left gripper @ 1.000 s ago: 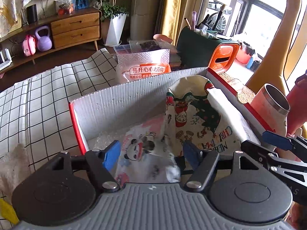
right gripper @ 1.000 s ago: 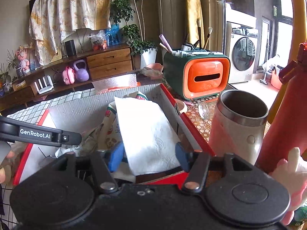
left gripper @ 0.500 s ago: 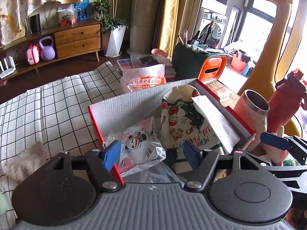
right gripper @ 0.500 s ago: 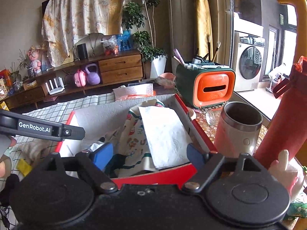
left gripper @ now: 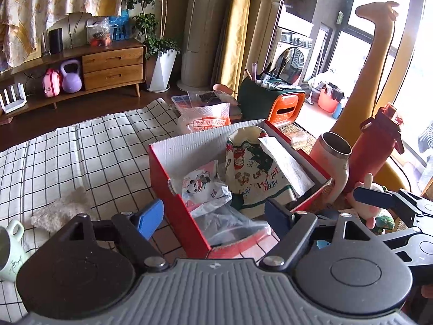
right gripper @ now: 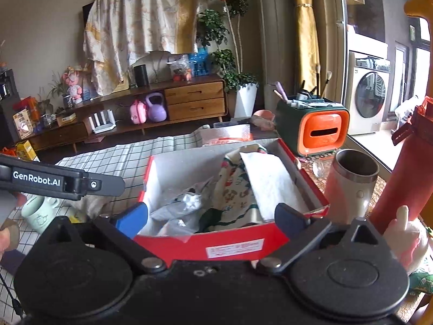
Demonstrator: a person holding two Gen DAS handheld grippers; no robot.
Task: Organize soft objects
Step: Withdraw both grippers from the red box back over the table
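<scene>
Tongs in both my hands stood wide and empty above the near end of the red box [right gripper: 205, 241], which sat on the checked cloth [left gripper: 81, 149]. My left tongs [left gripper: 213, 216] had just been opening further, the blue pads spread with only the box corner and a clear bag [left gripper: 230, 219] seen between and beyond them, nothing pressed. My right tongs [right gripper: 211, 216] had likewise just been opening, to their full spread, the pads standing either side of the box's near wall without touching it. Soft things lay inside the box: a panda-print pouch [left gripper: 203, 184] toward the left, half over the clear bag; a folded cartoon-print cloth [left gripper: 251, 173] leaning up against the far right part; and a white paper towel [right gripper: 268, 178] draped over that cloth along the right wall. Outside the box, a fluffy white cloth [left gripper: 59, 211] lay on the checked cloth to the left, with a pale green mug [left gripper: 10, 249] just beside it. To the right of the box stood a steel-rimmed cup [right gripper: 351, 181] and a tall red bottle [right gripper: 400, 178], close together, with a pink-and-white plush toy [right gripper: 406, 238] at their foot. Behind the box were a snack bag [left gripper: 208, 120] and an orange-fronted holder [right gripper: 322, 132] with brushes standing in it. From the right view, the arm of my left tongs crossed the left edge.
</scene>
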